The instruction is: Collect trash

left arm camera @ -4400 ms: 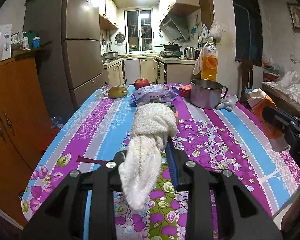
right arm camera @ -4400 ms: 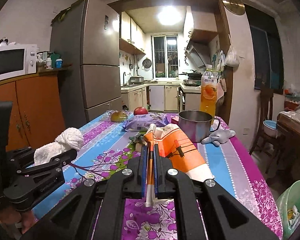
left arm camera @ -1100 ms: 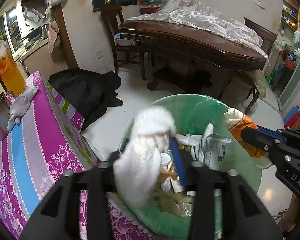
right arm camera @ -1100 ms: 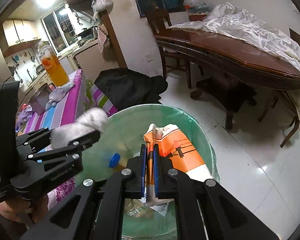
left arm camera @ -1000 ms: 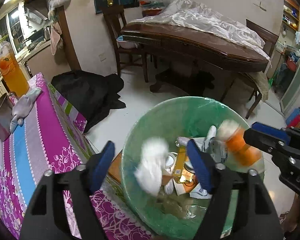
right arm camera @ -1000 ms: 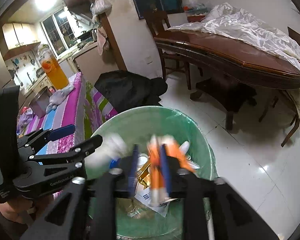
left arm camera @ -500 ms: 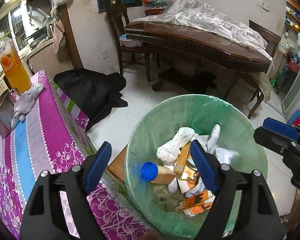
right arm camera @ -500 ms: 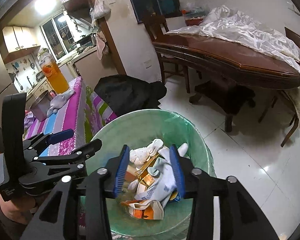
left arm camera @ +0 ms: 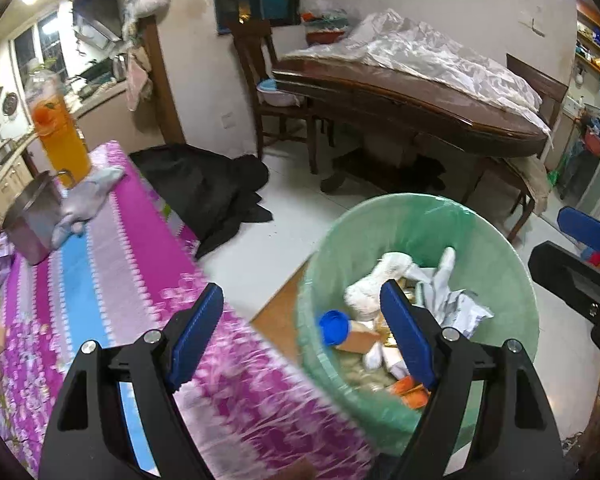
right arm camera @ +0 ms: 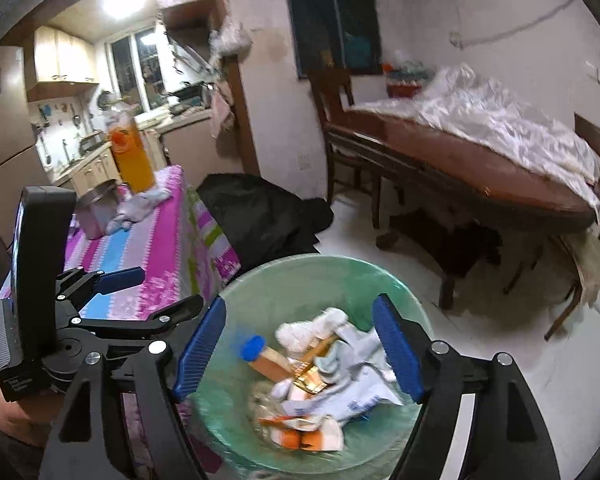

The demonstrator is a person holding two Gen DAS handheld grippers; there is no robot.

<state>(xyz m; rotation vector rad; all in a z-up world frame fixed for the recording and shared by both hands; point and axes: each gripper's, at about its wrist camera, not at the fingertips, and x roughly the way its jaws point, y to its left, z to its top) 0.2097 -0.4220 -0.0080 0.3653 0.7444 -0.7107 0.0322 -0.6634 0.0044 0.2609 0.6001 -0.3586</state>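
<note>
A green-lined trash bin (left arm camera: 420, 216) (right arm camera: 320, 260) stands on the floor beside the table. Inside lie the white cloth (left arm camera: 376, 280) (right arm camera: 312, 328), the orange packet (left arm camera: 410, 392) (right arm camera: 304, 436) and a blue-capped bottle (left arm camera: 334, 326) (right arm camera: 256, 350) among other rubbish. My left gripper (left arm camera: 300, 300) (right arm camera: 156, 292) is open and holds nothing, hovering over the bin's left rim and the table edge. My right gripper (right arm camera: 300, 312) (left arm camera: 576, 252) hangs above the bin, its jaws opening with nothing gripped between them.
The table with the purple floral cloth (left arm camera: 100, 280) carries an orange drink bottle (left arm camera: 60, 136), a metal pot (left arm camera: 32, 220) and a grey glove (left arm camera: 84, 204). A black bag (left arm camera: 212, 192) lies on the floor. Behind stand a chair (left arm camera: 268, 92) and a dark wooden table (left arm camera: 420, 92).
Both grippers opened; the white cloth and the orange packet fell into the bin. Both grippers then lifted and drew back, the left one swinging toward the table.
</note>
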